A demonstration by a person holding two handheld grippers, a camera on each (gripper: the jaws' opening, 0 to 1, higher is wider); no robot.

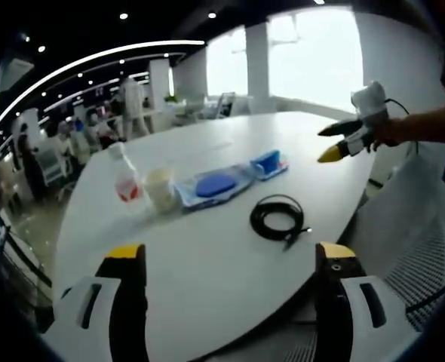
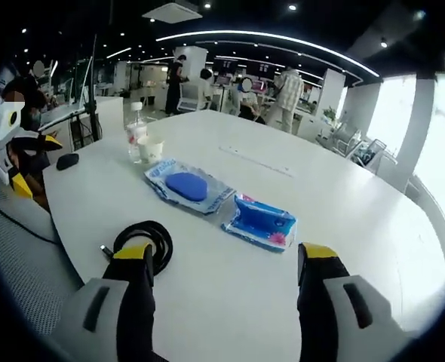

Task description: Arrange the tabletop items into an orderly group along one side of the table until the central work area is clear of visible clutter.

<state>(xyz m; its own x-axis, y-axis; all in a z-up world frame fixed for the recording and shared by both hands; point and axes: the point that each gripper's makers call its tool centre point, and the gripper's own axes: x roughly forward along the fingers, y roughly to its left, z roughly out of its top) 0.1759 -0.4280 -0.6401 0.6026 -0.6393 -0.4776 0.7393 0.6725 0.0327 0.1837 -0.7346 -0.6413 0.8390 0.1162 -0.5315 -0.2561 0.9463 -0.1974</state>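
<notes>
Nothing is gathered yet: both my hand-held grippers, left [image 1: 231, 260] and right [image 2: 226, 260], hover open and empty, the coiled black cable [image 2: 143, 243] loose mid-table [image 2: 343, 196] beside my right jaw, probably my first pick.

People [image 2: 286, 94] stand among what look like desks [image 2: 230, 96] behind.

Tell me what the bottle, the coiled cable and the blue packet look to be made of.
The bottle looks like clear plastic: see-through body, white cap, red label. The coiled cable seems rubber or plastic sheathed: matte black, bending in loose loops. The blue packet appears to be soft glossy plastic film, with crinkled edges catching light. All judged by look only.
</notes>
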